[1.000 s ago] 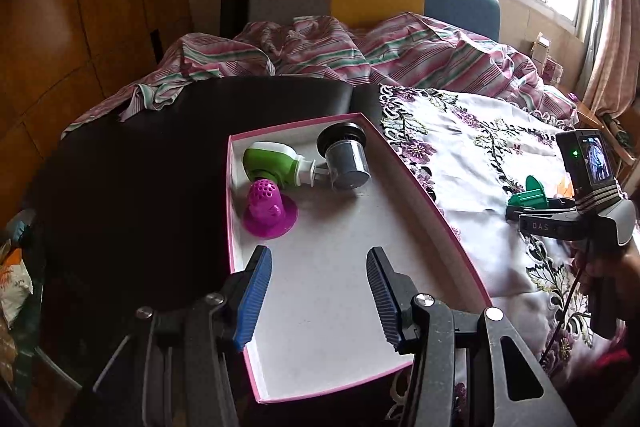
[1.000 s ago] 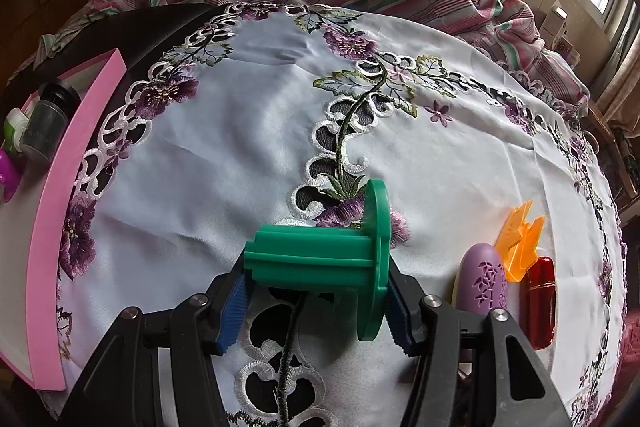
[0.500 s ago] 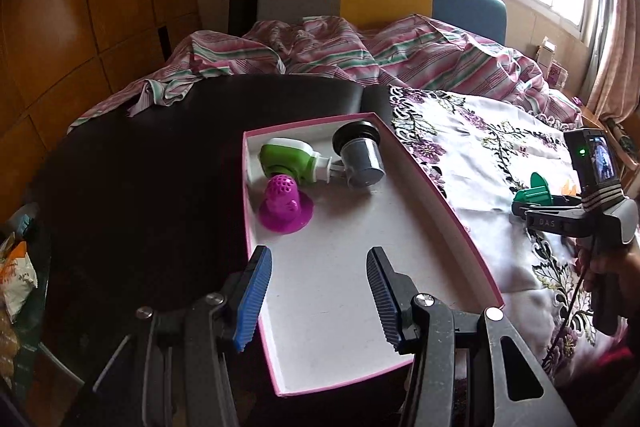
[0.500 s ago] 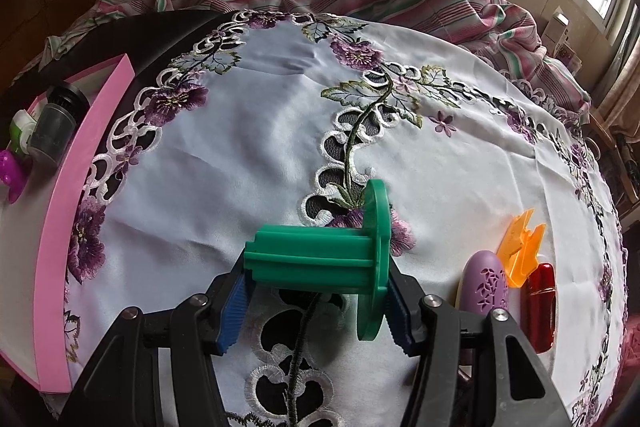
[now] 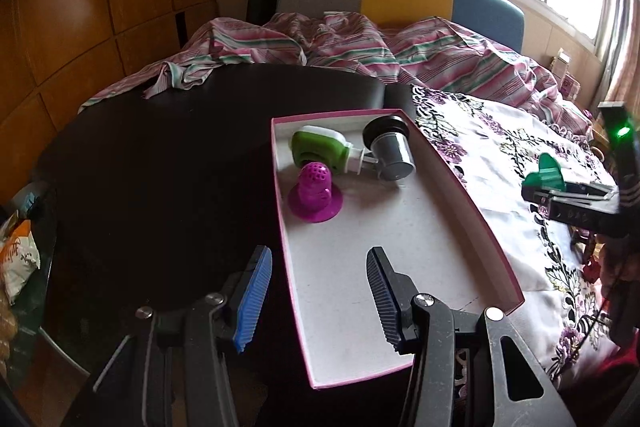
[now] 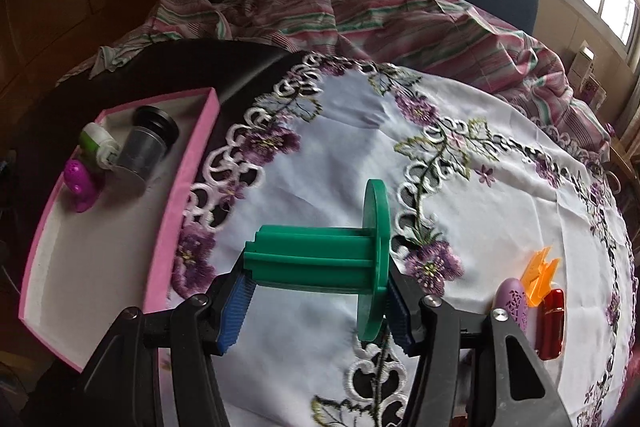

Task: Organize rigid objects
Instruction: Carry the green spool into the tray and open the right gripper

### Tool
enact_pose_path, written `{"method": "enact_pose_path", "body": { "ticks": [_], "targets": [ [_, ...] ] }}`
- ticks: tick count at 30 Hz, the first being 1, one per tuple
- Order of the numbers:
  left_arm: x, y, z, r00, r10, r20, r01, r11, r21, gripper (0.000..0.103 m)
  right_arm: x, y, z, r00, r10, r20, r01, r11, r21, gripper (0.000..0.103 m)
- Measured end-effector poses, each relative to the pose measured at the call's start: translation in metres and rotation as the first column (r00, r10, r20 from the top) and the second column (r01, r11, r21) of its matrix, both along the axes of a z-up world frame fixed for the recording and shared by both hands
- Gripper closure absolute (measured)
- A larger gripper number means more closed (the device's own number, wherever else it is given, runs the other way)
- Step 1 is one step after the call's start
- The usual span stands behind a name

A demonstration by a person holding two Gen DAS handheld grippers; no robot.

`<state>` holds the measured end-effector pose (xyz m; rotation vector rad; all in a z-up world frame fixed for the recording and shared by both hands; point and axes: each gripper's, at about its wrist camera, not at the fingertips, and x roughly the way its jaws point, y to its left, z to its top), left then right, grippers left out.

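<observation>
Green plastic spool [image 6: 320, 261] is squeezed between the right gripper [image 6: 316, 311] pads, above the flowered cloth [image 6: 340, 155]. Nothing is held by the left gripper [image 5: 318, 297], parted over the pink tray [image 5: 472, 211].

My left gripper [image 5: 318, 295] is a black plastic frame with two ribbed pads, one bright blue, one dark navy, and round silver screws at the finger pivots. My right gripper [image 6: 316, 311] has the same black arms, blue ribbed pads and silver screws, with triangular cut-outs. From the left camera, its body shows white lettering and a green light.
</observation>
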<state>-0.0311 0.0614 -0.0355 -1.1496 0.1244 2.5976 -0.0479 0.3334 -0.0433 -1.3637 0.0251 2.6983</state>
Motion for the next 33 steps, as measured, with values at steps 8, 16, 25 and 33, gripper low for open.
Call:
{"method": "enact_pose_path", "body": {
  "ticks": [8,16,25,33],
  "targets": [
    [-0.004,-0.017,-0.004,0.999,0.038,0.009,-0.038,0.999,0.01,0.053,-0.013,-0.063,0.018,0.986,0.164,-0.041,-0.165,0.986,-0.039,0.044],
    [-0.01,-0.04,-0.01,0.995,0.099,0.028,-0.1,0.995,0.015,0.053,-0.025,-0.105,0.006,0.966,0.259,-0.006,-0.259,0.963,-0.076,0.044],
    [-0.014,-0.05,-0.014,0.991,0.125,0.041,-0.126,0.992,0.023,0.053,-0.058,-0.134,-0.023,0.957,0.276,0.089,-0.265,0.957,-0.116,0.044],
    [-0.016,-0.054,-0.02,0.989,0.133,0.057,-0.134,0.991,0.019,0.053,-0.092,-0.147,-0.054,0.97,0.196,0.141,-0.179,0.976,-0.125,0.043]
  ]
}}
